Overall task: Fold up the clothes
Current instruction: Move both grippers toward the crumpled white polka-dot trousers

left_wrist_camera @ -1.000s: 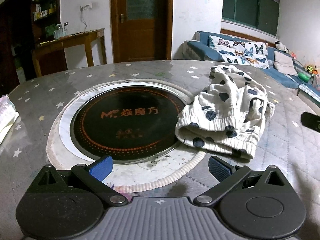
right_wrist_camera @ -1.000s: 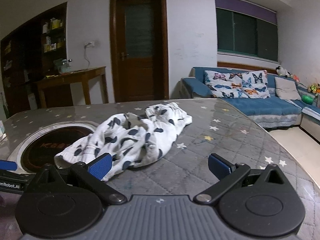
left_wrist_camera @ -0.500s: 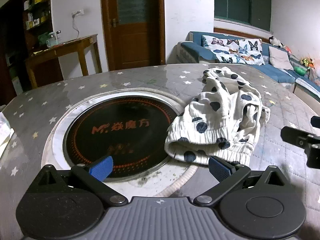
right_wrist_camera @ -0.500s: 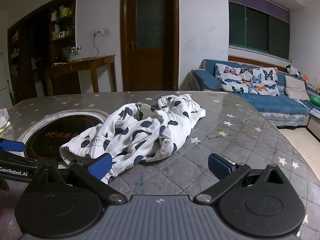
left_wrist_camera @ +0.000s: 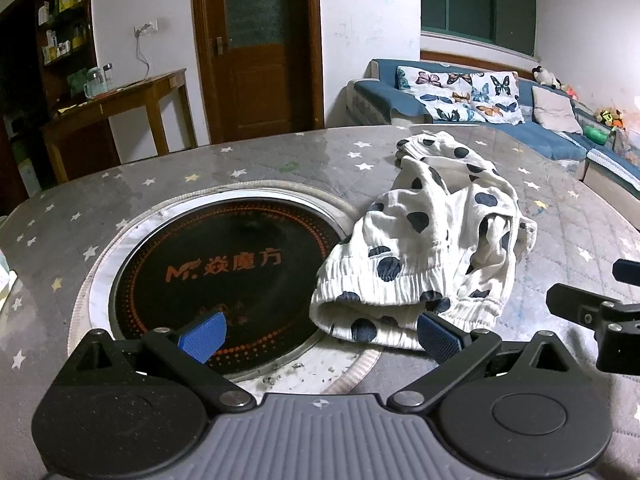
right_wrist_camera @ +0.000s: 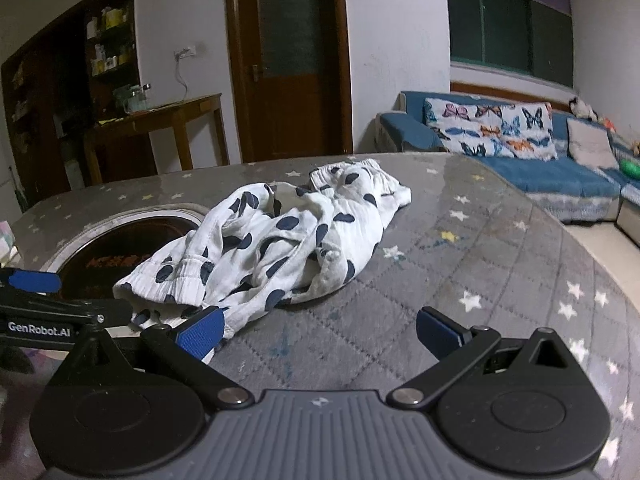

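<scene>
Just ahead of the left gripper (left_wrist_camera: 320, 330), the spotted garment (left_wrist_camera: 424, 256) is lying bunched on the bench (left_wrist_camera: 560, 216), partly overlapping the round cooktop (left_wrist_camera: 224, 264), elastic hem nearest, long axis running away and slightly right. Both the left gripper and the right gripper (right_wrist_camera: 320, 330) are hovering wide apart, holding nothing. Judging by the crumpling, spreading seems pending; a next grasp is calling for the near hem corners.

My left claw (left_wrist_camera: 320, 334) has bare cooktop (left_wrist_camera: 224, 264) ahead; garment (left_wrist_camera: 424, 256) blocks its right finger. Right claw (right_wrist_camera: 320, 330) faces bare table (right_wrist_camera: 460, 280), garment touching its left finger.
</scene>
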Demonstrator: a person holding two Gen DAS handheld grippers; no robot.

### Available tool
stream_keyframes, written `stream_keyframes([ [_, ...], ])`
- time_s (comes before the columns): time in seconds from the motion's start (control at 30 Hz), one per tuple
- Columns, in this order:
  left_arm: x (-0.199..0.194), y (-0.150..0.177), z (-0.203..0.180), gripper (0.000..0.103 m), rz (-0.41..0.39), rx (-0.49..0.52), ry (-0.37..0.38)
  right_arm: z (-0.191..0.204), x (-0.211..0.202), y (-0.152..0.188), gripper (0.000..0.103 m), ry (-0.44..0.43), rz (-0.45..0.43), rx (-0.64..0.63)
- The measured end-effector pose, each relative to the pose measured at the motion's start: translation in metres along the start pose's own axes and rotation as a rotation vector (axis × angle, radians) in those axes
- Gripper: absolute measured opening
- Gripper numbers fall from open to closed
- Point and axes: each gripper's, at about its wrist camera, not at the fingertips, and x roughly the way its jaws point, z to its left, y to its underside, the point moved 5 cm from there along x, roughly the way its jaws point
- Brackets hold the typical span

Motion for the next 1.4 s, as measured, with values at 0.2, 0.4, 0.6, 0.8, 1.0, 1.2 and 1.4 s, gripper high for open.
stream_keyframes([
  [0.2, -0.002, 0.002, 0.001, 0.103, 0.004, 0.002, -0.005, 0.005, -0.001, 0.003, 0.103, 0.008, 0.010, -0.011],
  [0.4, -0.005, 0.006, 0.003, 0.103, 0.008, -0.007, -0.006, 0.008, -0.005, 0.005, 0.103, 0.008, 0.012, 0.008],
  [0.6, -0.008, 0.009, 0.004, 0.103, 0.010, -0.013, -0.011, 0.012, -0.010, 0.007, 0.103, 0.008, 0.010, 0.019],
  [0.8, -0.009, 0.011, 0.005, 0.103, 0.013, -0.015, -0.015, 0.016, -0.012, 0.007, 0.103, 0.008, 0.009, 0.010],
  [1.0, -0.007, 0.012, 0.004, 0.103, 0.018, -0.010, -0.015, 0.017, -0.011, 0.006, 0.103, 0.010, 0.014, 0.006],
  [1.2, -0.004, 0.011, 0.003, 0.103, 0.023, -0.006, -0.015, 0.017, -0.006, 0.006, 0.103, 0.014, 0.024, 0.003],
  [1.4, 0.000, 0.009, 0.003, 0.103, 0.027, 0.002, -0.019, 0.016, -0.001, 0.003, 0.102, 0.015, 0.028, -0.005],
])
